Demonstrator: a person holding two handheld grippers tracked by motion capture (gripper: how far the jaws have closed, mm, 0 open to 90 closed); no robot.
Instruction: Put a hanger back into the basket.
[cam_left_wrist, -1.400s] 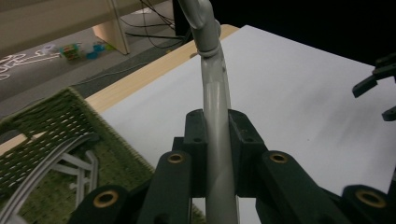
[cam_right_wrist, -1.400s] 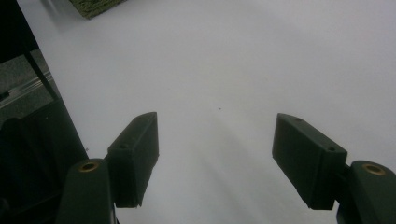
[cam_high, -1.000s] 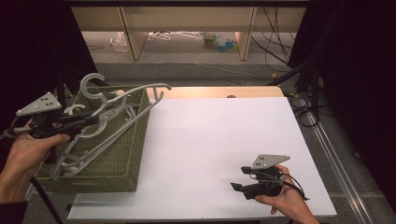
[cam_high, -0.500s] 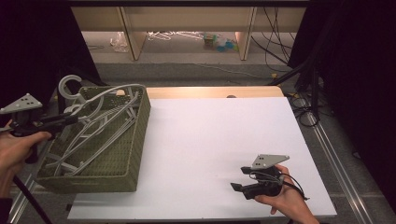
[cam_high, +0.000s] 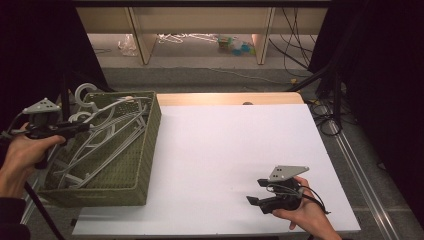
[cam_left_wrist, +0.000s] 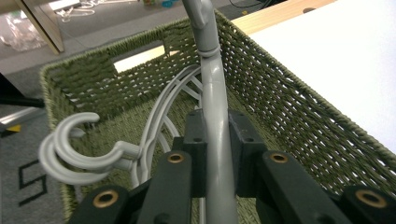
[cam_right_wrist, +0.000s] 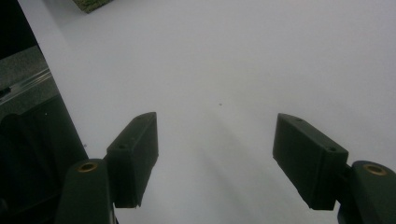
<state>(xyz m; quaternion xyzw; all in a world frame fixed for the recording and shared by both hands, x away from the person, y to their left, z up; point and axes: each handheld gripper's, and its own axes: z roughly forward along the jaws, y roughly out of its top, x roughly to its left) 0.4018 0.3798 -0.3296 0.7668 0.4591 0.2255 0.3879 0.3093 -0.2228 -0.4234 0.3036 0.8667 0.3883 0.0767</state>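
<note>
the left gripper (cam_left_wrist: 217, 154) has its jaws clamped on the bar of a grey hanger (cam_left_wrist: 215, 93), holding it over the woven basket (cam_high: 147, 145) so it can lift free of the other hangers (cam_high: 95, 150) lying tangled inside (their hooks (cam_left_wrist: 70, 151) poke past the basket's far-left rim). the right gripper (cam_high: 260, 192) rests well to the right of the basket on the white table (cam_high: 235, 145), jaws wide apart and holding nothing. that stretch of table beside the basket is bare, roomy enough to lay the hanger down.

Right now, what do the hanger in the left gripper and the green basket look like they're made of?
Hanger: likely plastic, smooth matte grey with a moulded seam ring. Basket: woven cord or paper rope, olive green, open twisted weave.
</note>
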